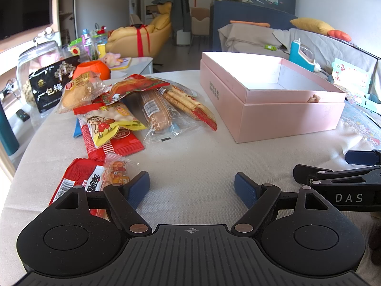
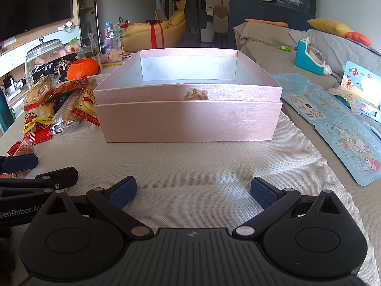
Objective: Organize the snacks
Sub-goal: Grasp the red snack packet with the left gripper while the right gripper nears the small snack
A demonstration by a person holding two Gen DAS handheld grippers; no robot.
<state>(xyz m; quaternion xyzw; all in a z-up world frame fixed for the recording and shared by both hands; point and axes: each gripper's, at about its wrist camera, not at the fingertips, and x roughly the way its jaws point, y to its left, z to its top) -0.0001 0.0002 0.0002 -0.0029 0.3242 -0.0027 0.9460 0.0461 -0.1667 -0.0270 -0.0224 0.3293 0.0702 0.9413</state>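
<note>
Left tongs [image 1: 192, 187] spread wide, nothing between the blue pads, hovering over the cloth-covered desk [image 1: 202, 157]. Right tongs [image 2: 193, 191] also wide open and empty, aimed at the near long wall of the open pink cardboard box [image 2: 188, 119], which sits ahead mid-desk with its long axis running left-right across the right view. Heap of wrapped snack packets [image 1: 133, 109] lies left of the box, apart from it; clear-wrapped biscuit sticks [image 1: 183, 100] run diagonally, far ends toward the box. Red flat wrapper [image 1: 71, 181] lies just beside the left tongs' left pad. Blue cartoon sticker sheets [image 2: 350, 152] lie right of the box.
</note>
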